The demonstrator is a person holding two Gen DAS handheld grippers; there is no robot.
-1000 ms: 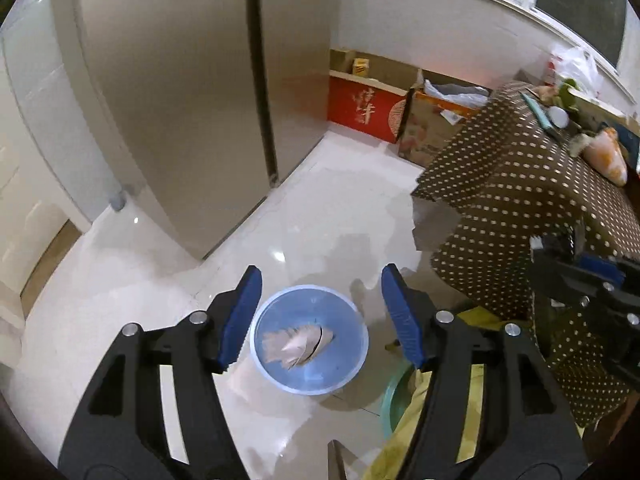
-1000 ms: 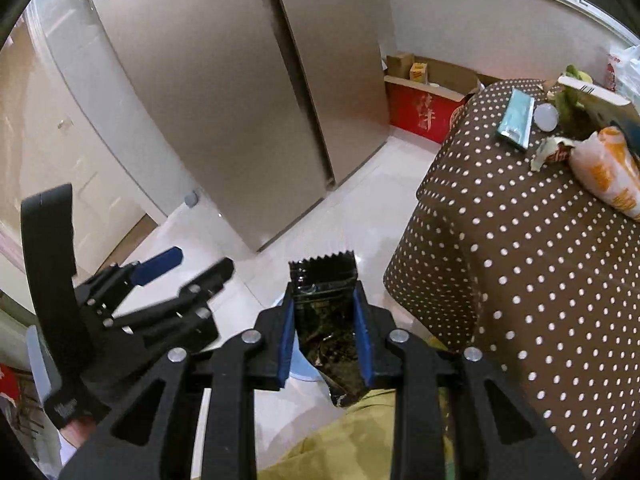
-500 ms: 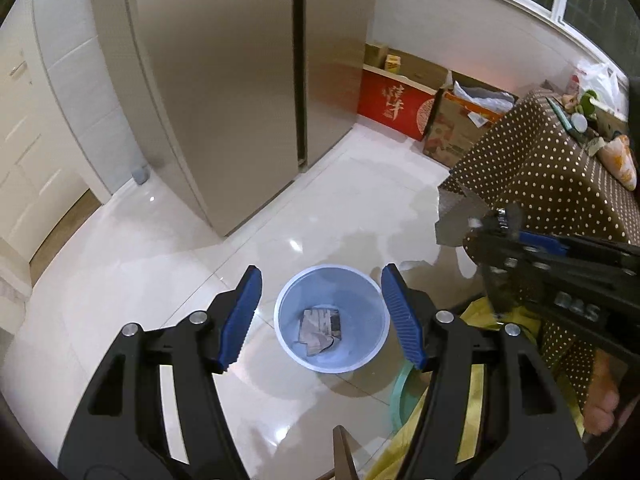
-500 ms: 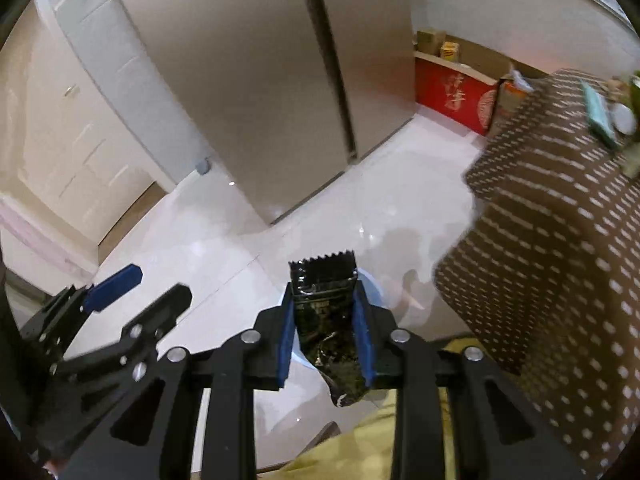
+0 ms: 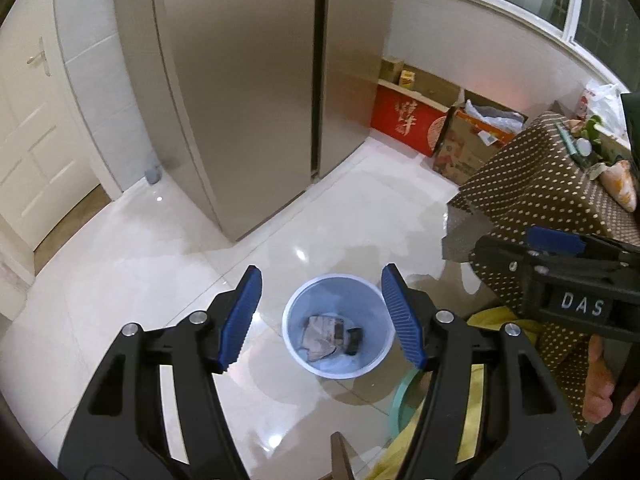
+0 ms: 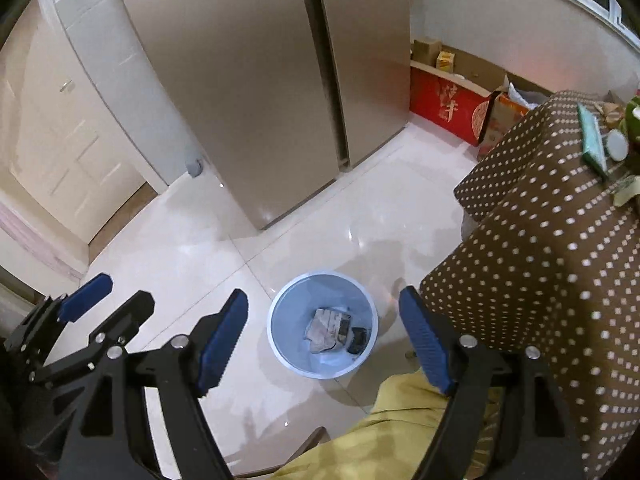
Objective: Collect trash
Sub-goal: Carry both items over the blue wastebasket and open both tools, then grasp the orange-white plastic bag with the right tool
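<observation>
A pale blue waste bin stands on the white floor tiles below both grippers. Crumpled paper and a dark wrapper lie at its bottom. My right gripper hangs above the bin with its jaws opening wide and nothing between them. My left gripper is open and empty too, framing the bin from above. In the left wrist view the right gripper shows at the right edge. The left gripper appears at lower left of the right wrist view.
A table under a brown polka-dot cloth stands right of the bin, with packets and a cup on top. A tall steel fridge rises behind. Red and cardboard boxes line the far wall. A white door is left.
The right gripper has opened and the dark wrapper it held now lies in the bin beside the crumpled paper. Both grippers shifted sideways over the bin.
</observation>
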